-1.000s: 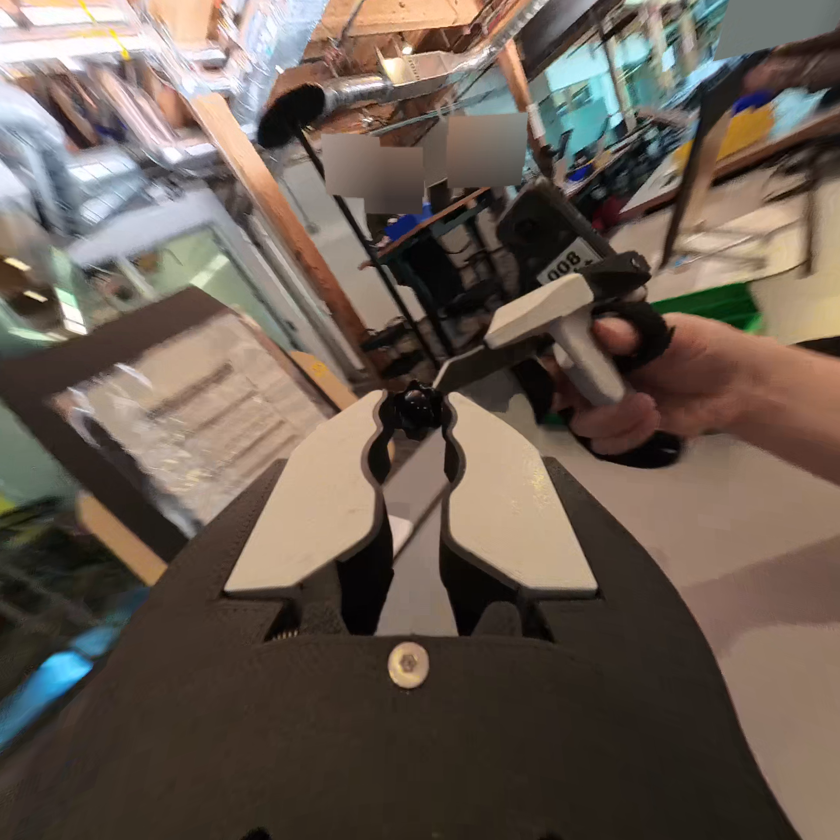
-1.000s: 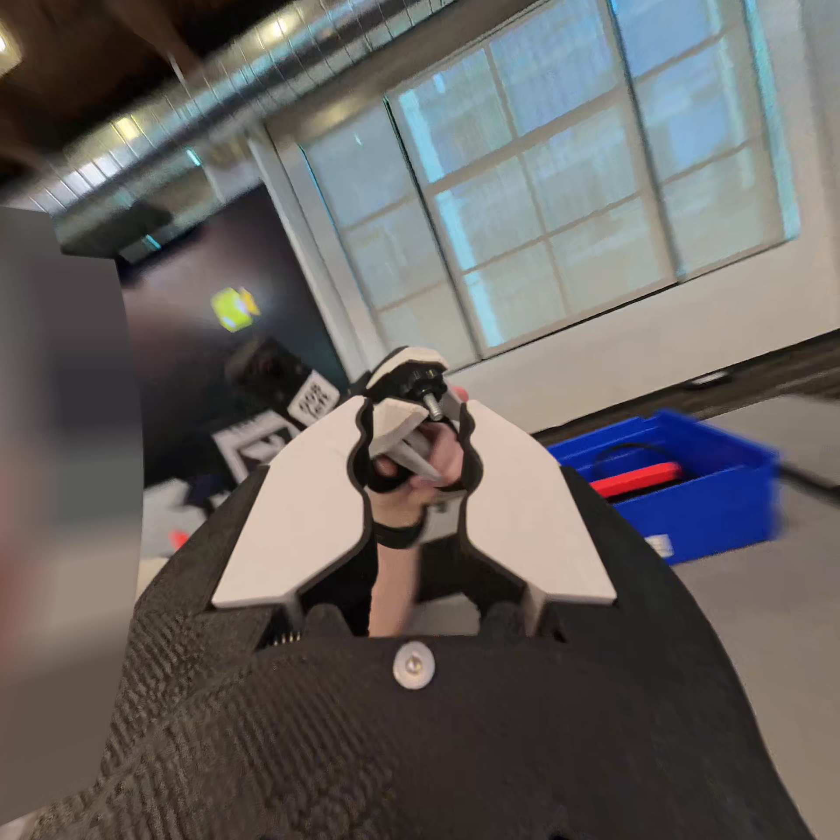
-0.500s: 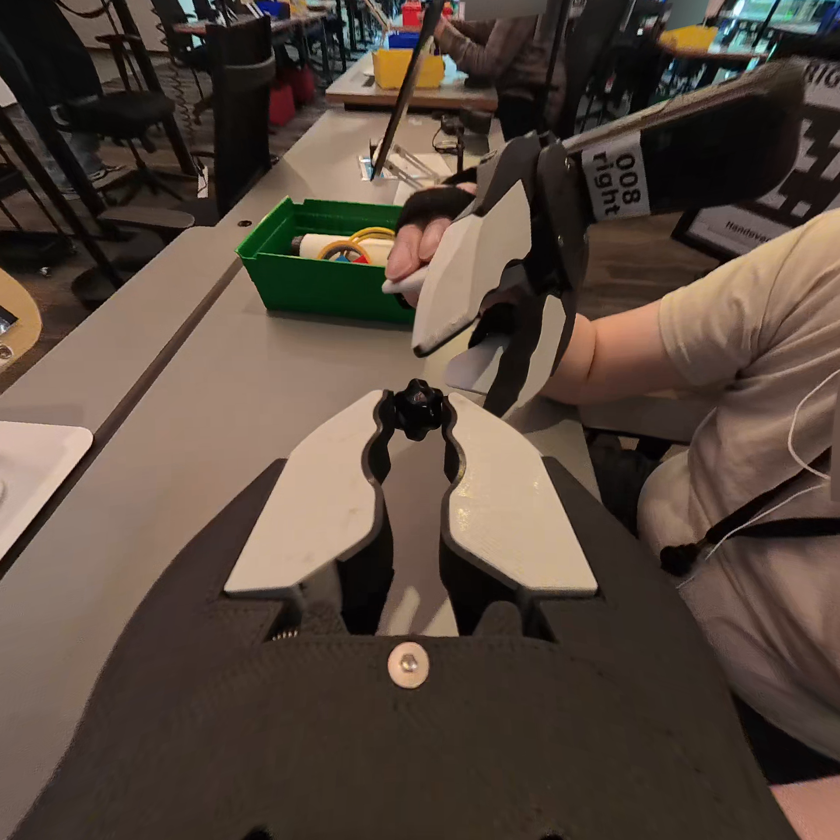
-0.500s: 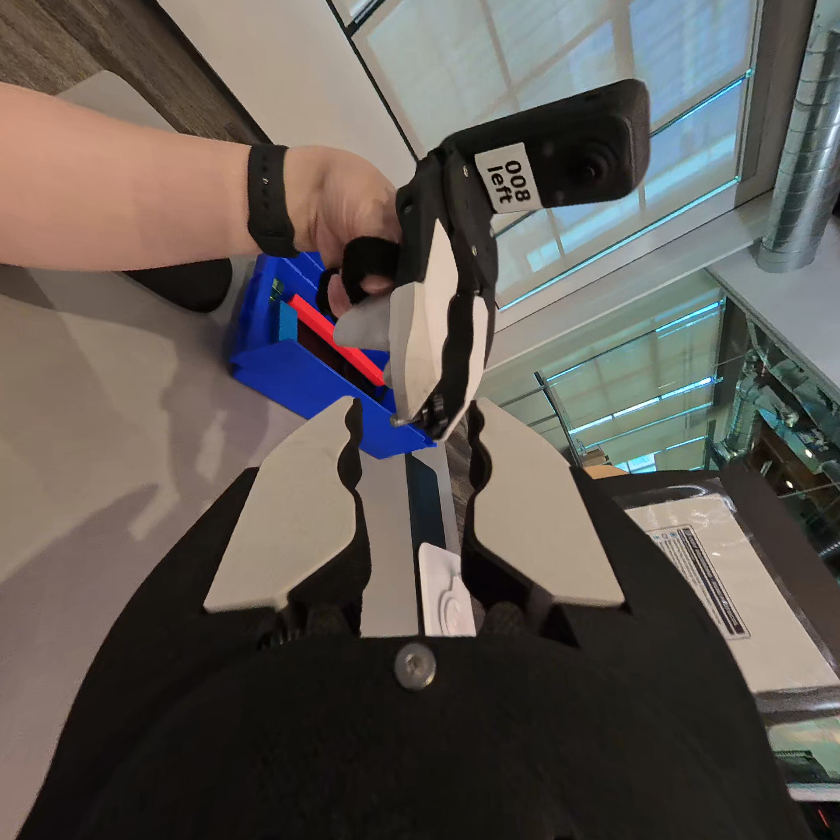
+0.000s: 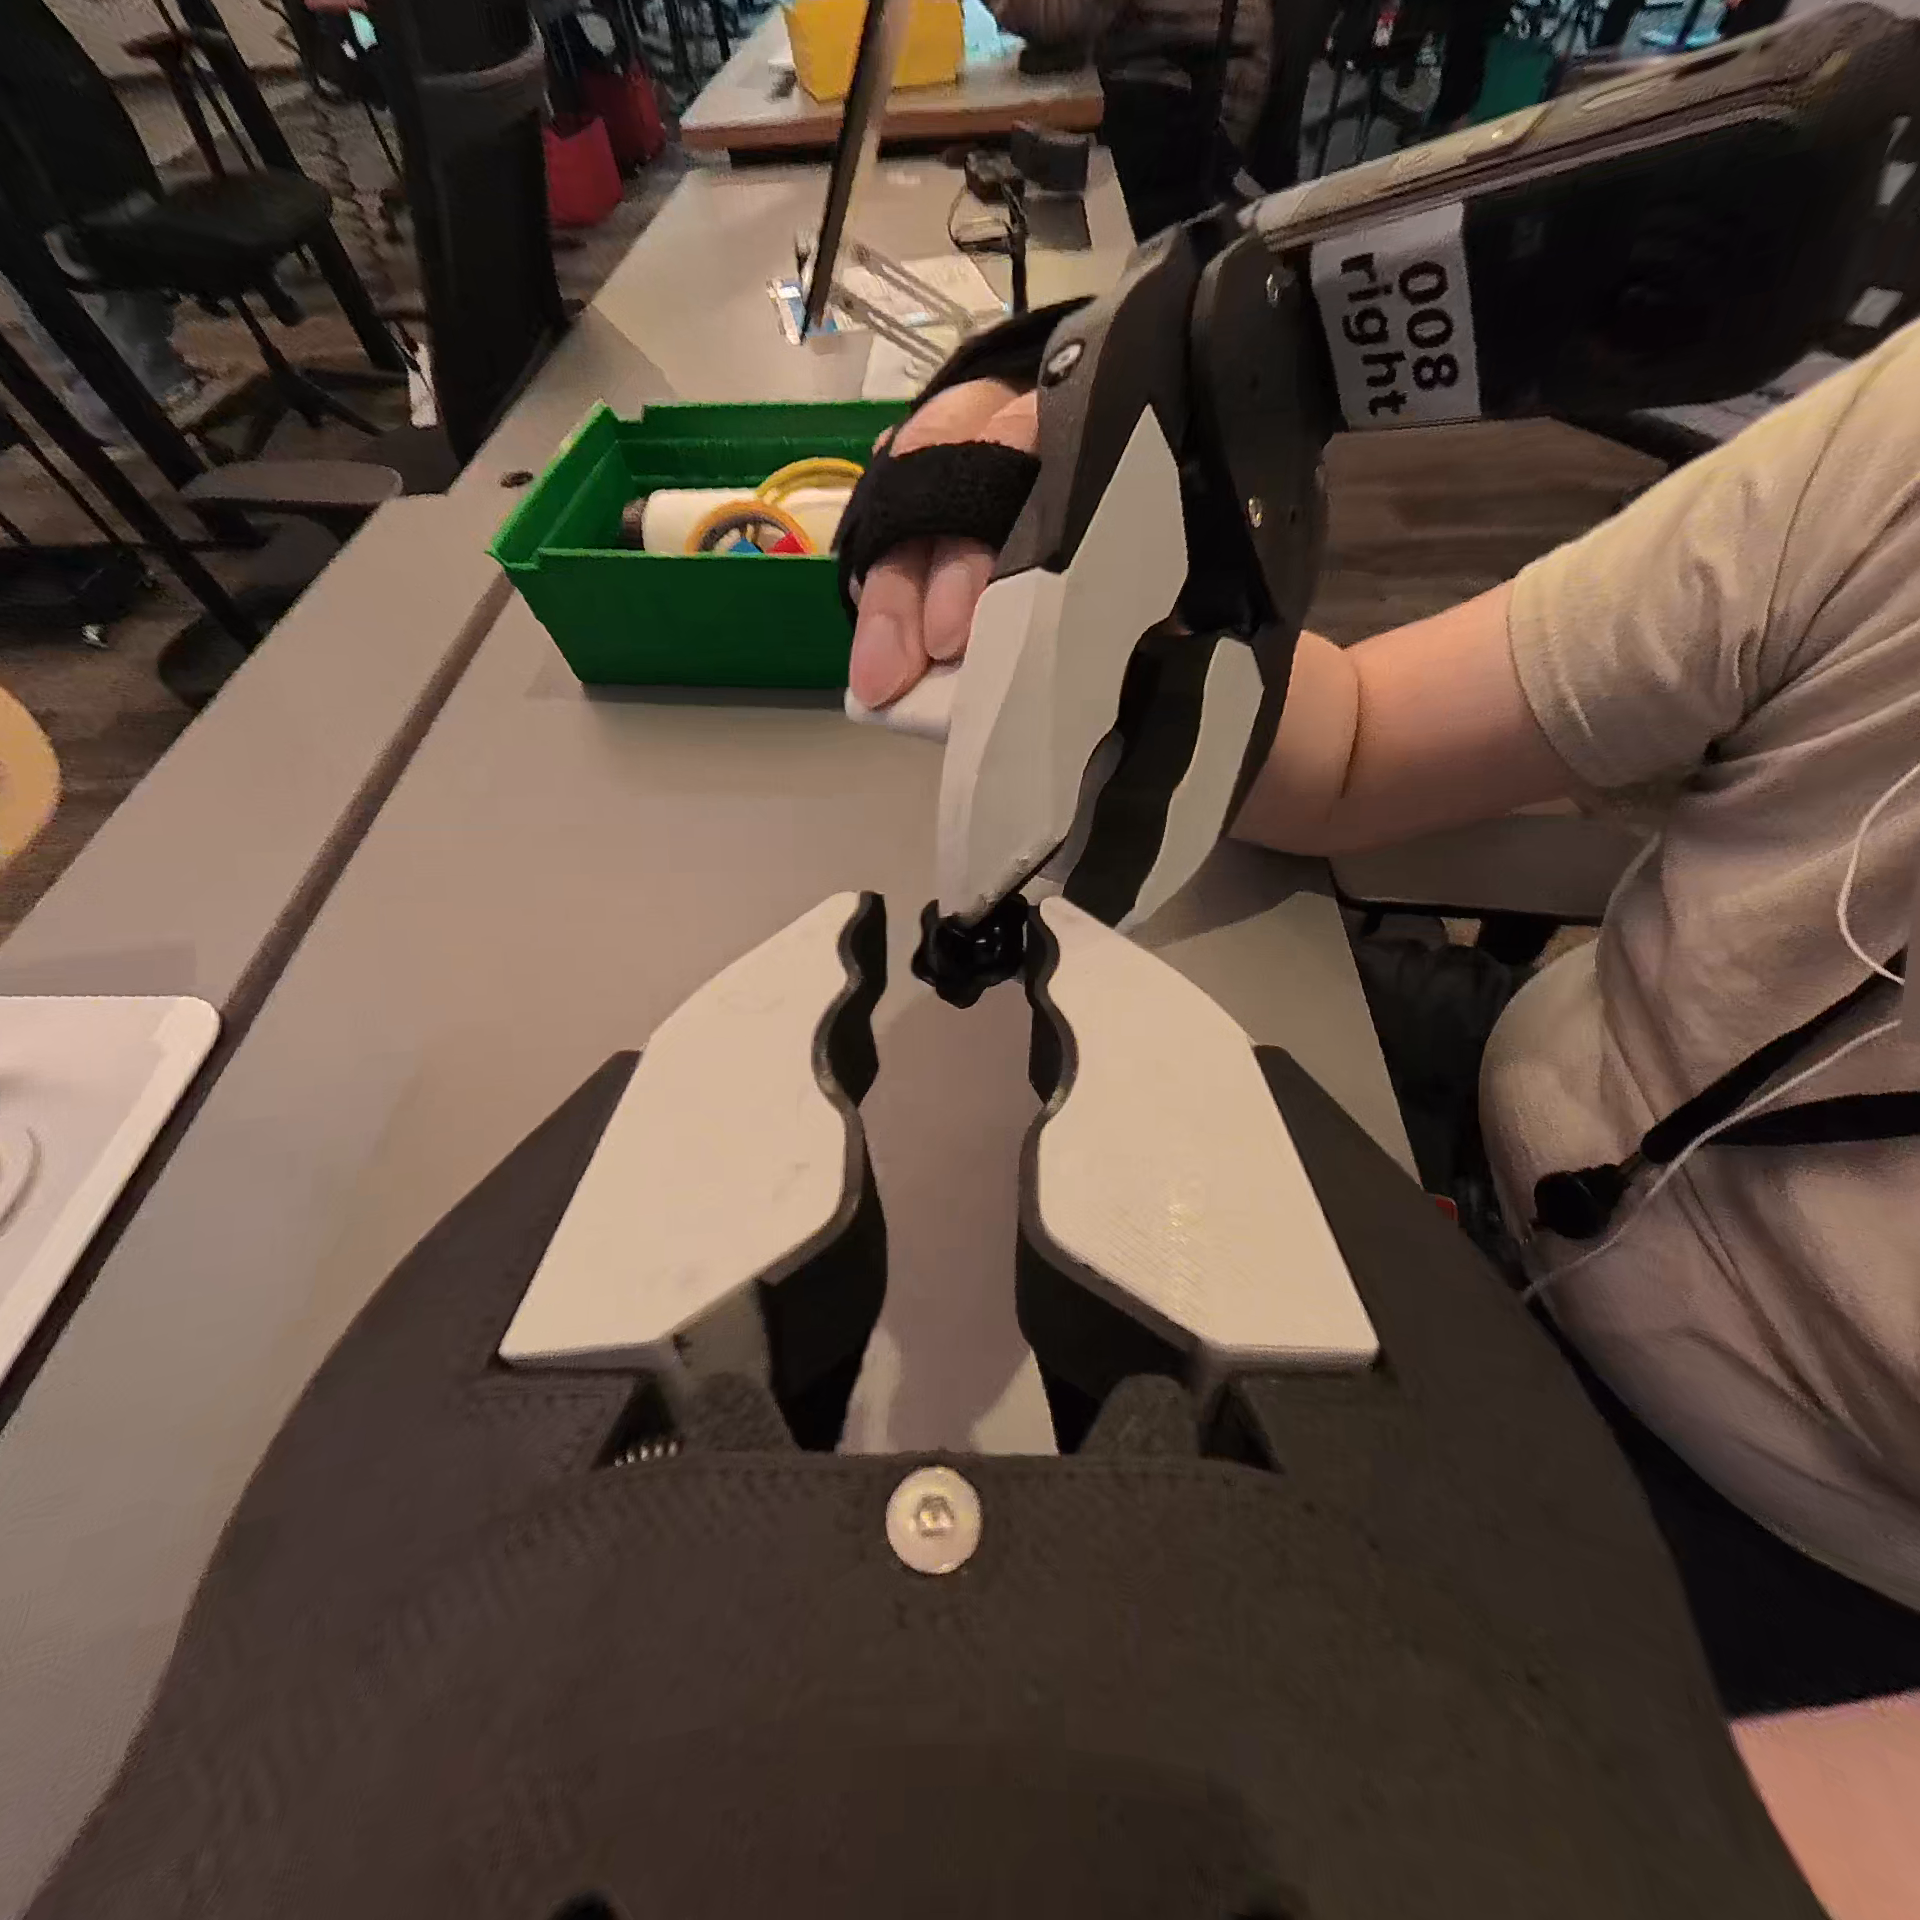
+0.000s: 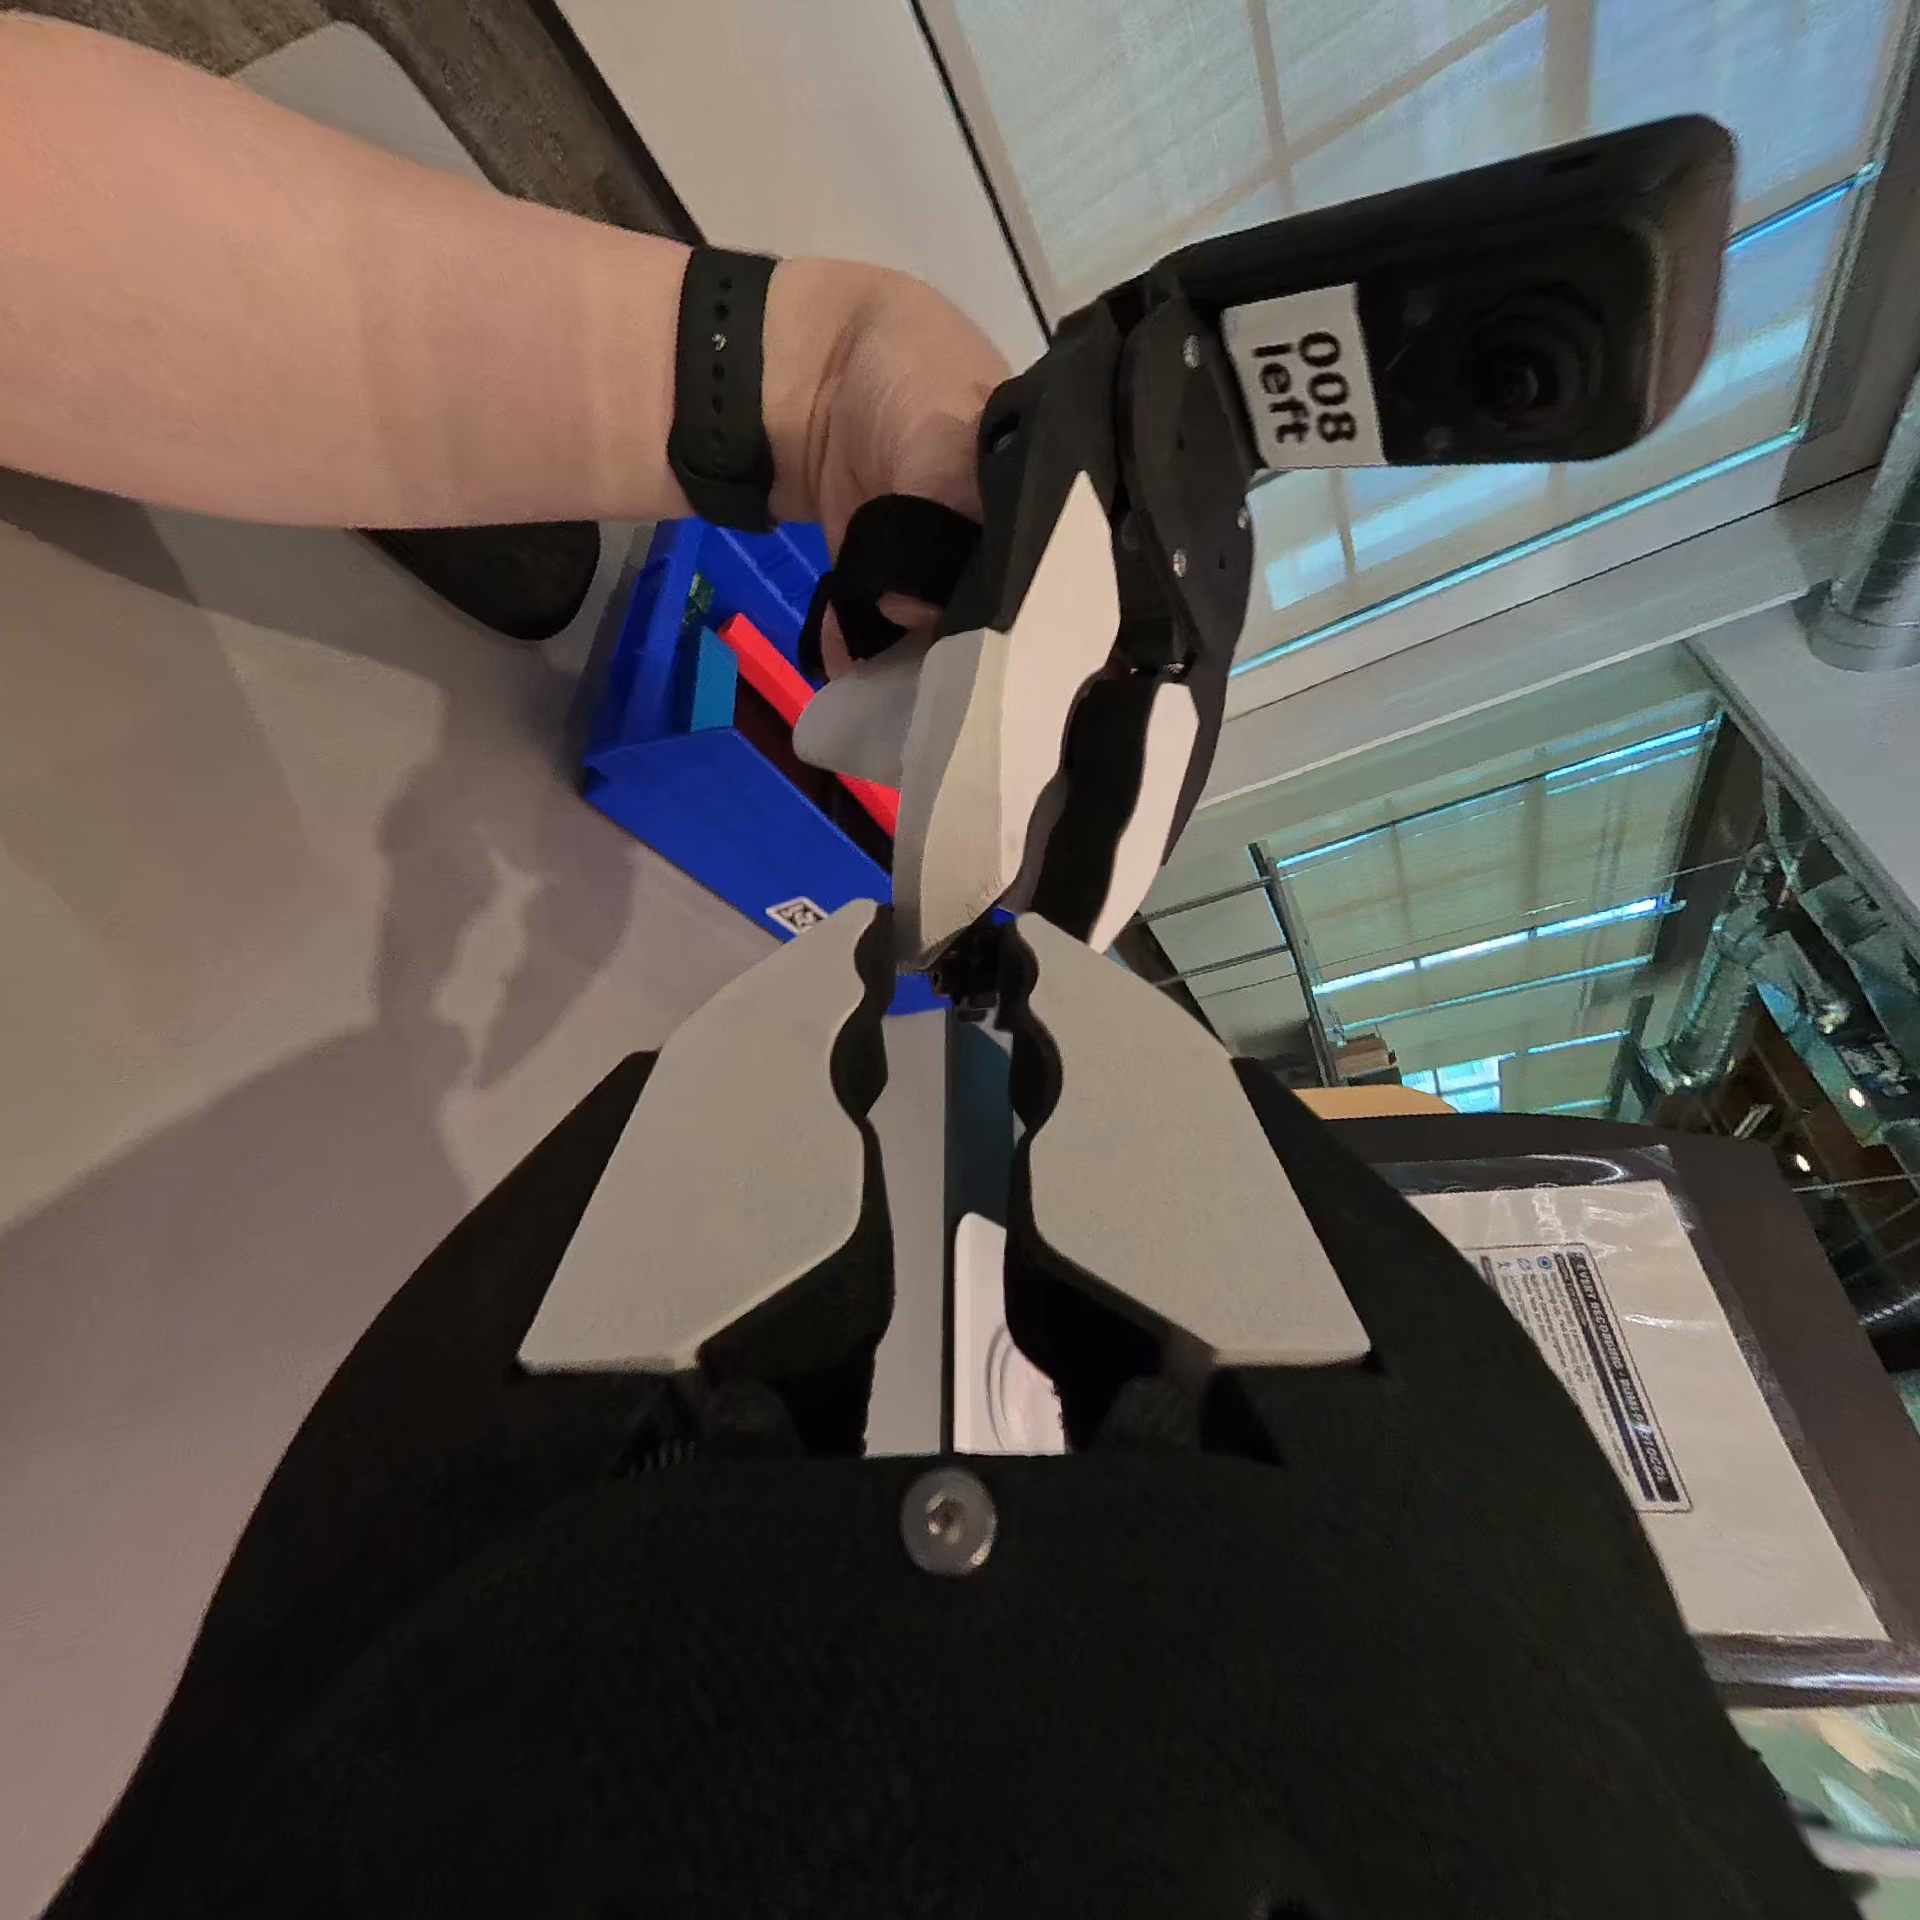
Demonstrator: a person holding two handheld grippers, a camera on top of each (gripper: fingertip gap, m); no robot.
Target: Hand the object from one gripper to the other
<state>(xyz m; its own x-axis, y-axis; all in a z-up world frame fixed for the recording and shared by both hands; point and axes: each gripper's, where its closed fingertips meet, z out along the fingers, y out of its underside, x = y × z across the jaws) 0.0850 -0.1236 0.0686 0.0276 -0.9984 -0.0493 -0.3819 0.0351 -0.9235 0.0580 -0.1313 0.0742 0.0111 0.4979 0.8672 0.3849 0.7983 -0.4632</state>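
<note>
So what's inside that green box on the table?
The green box holds a white roll-shaped thing and some colourful rings. A hand covers its right end; the walls hide its bottom.

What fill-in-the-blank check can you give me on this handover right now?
1. The small knob between the left gripper fingertips is ____ in colour.
2. In the left wrist view, the bin on the table beyond the right gripper is ____ in colour.
3. In the right wrist view, the bin below the person's wrist is ____ in colour.

Missing words: black; green; blue
</note>
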